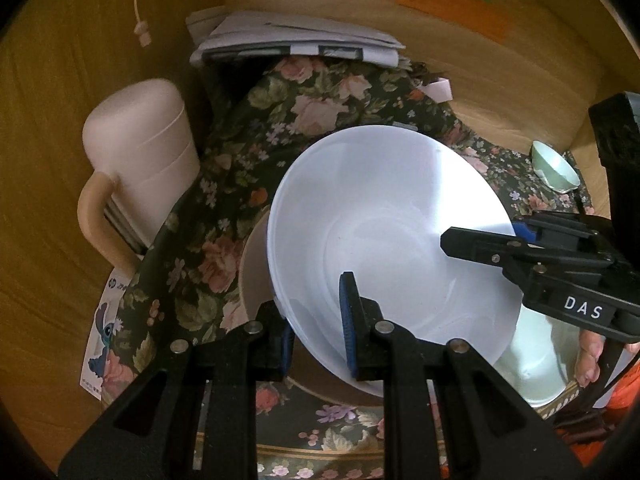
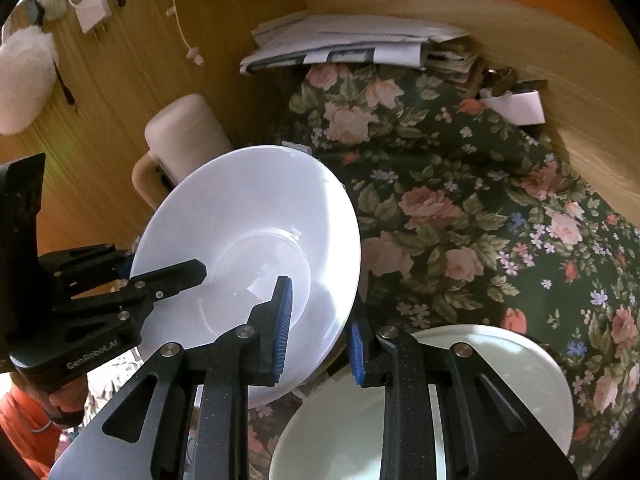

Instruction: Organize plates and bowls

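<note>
Both pairs of fingers are clamped on the same white bowl (image 1: 392, 232), one on each side of its rim. The left gripper (image 1: 320, 324) bites the rim at about seven o'clock in its own view, one blue pad inside the bowl and the other outside. The right gripper (image 2: 320, 328) does the same on the opposite edge, at about five o'clock of the bowl as its camera sees it. Neither pair has any slack; the pads are pressed onto the thin wall, with only the rim between them.

The bowl hangs tilted, clear of the flowered cloth (image 2: 460, 200) on the counter, its open face turned up toward the cameras. Two grips on opposite edges make sense for something this wide and smooth: one pinch alone would probably let it swing.

Below it, at about nine o'clock of the bowl in the left view, shows the rim of a tan dish (image 1: 252, 272), so the bowl looks bound for that stack. Off at five o'clock lies a pale green plate (image 2: 500, 384). Further out, a small green bowl (image 1: 554, 168) sits at three o'clock in the left view, a cream jug (image 1: 144, 160) stands at ten o'clock by the wooden wall, and a heap of papers (image 1: 296, 36) lies at twelve.
</note>
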Tool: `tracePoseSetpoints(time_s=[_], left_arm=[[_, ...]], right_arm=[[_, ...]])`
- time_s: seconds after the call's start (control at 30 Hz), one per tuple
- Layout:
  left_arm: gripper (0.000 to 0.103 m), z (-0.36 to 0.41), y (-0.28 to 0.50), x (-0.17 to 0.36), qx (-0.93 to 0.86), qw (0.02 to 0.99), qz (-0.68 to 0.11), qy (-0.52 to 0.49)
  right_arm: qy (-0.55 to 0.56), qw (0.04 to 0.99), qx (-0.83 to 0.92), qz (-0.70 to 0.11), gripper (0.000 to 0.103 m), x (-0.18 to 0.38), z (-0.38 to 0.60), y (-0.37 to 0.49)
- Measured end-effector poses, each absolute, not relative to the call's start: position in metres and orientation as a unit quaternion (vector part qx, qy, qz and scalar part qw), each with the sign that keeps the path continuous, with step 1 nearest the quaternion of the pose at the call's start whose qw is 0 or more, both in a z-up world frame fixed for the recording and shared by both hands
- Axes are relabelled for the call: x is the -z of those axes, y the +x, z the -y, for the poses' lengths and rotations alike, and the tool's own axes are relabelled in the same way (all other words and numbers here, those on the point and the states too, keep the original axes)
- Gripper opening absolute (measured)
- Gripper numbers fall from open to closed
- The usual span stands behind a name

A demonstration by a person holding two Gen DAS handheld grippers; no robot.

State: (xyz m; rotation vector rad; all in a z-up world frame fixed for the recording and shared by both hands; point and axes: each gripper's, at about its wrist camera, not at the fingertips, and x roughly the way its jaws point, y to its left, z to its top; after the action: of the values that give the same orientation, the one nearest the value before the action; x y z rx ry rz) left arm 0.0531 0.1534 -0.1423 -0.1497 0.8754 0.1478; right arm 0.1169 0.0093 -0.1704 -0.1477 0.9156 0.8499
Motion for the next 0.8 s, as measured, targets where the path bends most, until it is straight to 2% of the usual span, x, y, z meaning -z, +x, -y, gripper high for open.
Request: tracePoseSetpoints(time_s=[0.17, 0.8], left_arm=[[0.020, -0.159, 0.049, 0.147, -0.074, 0.899, -0.425, -0.074], [0.020, -0.161, 0.053, 0.152, -0.088, 0.899, -0.424, -0.065]], right_arm=[[-0.078, 0.807, -0.396, -0.432, 0.025, 0.173, -0.014, 0.117], [-0.070, 0.818, -0.396, -0.411, 0.025, 0.160, 0.002, 0.116]])
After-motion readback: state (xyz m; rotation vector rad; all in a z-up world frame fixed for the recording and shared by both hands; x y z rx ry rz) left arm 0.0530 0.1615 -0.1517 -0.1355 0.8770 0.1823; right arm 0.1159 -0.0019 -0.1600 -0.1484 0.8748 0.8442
